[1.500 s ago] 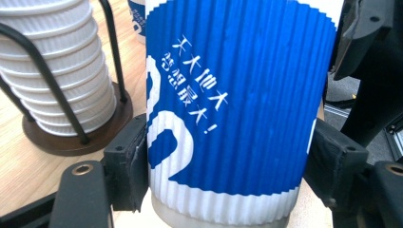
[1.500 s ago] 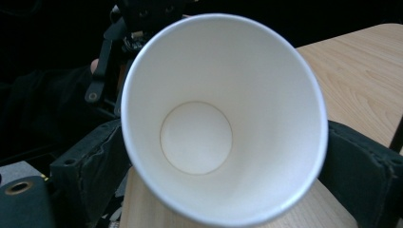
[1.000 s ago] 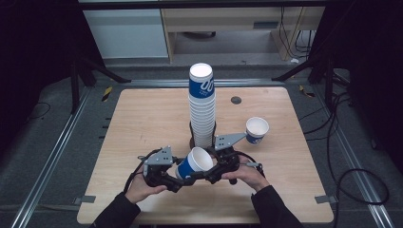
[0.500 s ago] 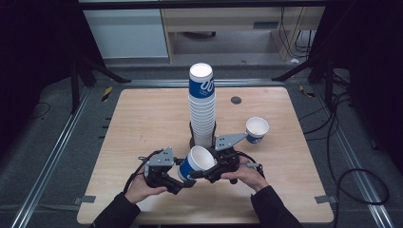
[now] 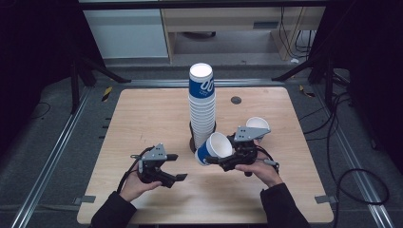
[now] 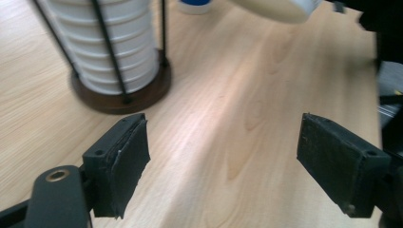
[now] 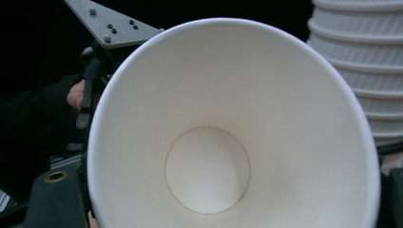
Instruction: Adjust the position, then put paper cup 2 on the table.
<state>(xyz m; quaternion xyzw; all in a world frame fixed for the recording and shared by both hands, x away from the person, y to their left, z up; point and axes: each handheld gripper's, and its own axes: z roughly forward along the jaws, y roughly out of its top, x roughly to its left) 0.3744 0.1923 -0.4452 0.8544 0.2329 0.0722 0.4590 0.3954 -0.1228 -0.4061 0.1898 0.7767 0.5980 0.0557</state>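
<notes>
Paper cup up off the table, clamped at its blue wall in the right gripper, tilted with the white mouth up and toward the near edge; hanging just in front of the tall stack of cups, close to its foot, short of touching as far as the high view tells; jaws just closed on that wall, pinched narrow, cup firmly between them; from the right gripper view, straight down into the cup's white inside, ribbed rims of the stack just beside it at the right.

Left gripper nearer the near-left corner, well apart from the cup; jaws spread wide, nothing between them, bare wood of the table showing in the gap; dark round base of the cup holder and its thin black rods ahead in the left gripper view.

Likely next: seating this cup on the stack or setting it down beside the loose cup near the right edge; either way, best to level the cup before moving on; a gentle pinch only, thin paper wall apt to crease; for the stack, high lift over the top rim and straight drop, no sideways nudge against a tall, tippy column; wide berth round the holder's rods; left gripper free to steady the stack if needed.
</notes>
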